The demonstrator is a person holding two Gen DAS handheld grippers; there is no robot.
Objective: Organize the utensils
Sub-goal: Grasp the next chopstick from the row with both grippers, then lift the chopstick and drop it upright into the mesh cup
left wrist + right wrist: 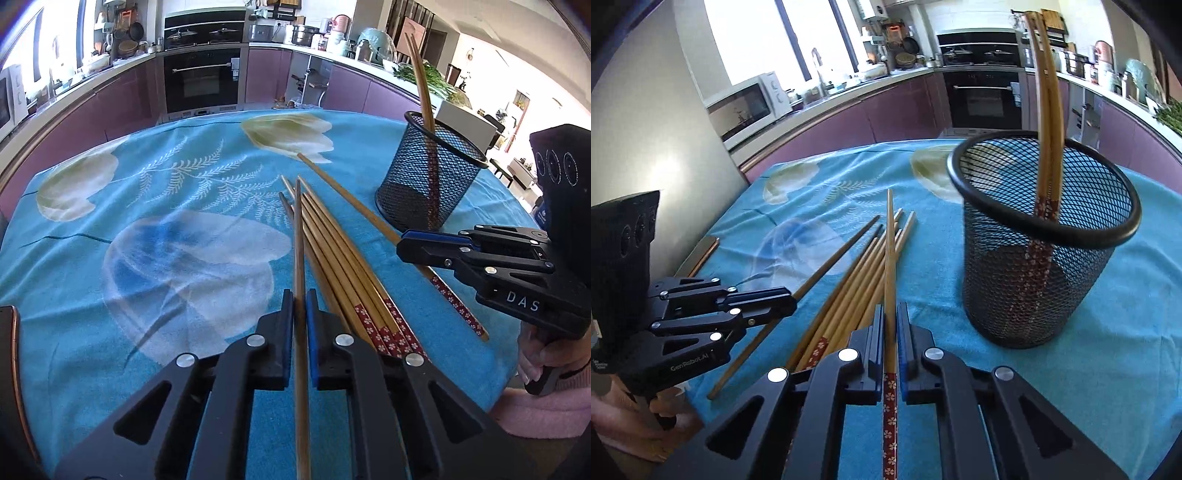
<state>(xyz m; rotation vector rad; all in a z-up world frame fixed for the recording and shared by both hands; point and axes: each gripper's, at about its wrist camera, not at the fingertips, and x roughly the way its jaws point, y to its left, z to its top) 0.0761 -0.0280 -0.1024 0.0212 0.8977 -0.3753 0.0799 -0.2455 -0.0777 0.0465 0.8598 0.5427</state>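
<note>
Two chopsticks are pinched: one [300, 258] by the left tool [299, 314], one [890, 280] by the right tool [890, 325], above the pile [343, 266] on the worktop [147, 221]; two stand in the cup [1045, 258].

Loose chopsticks [332, 251] lie on the tablecloth [147, 229], left of the mesh cup [432, 177] holding two chopsticks [1047, 110].

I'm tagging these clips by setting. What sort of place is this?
A home kitchen, most likely. A built-in oven sits among purple cabinets, a microwave stands on the counter, and pots crowd the worktop behind a table under a blue floral cloth.
</note>
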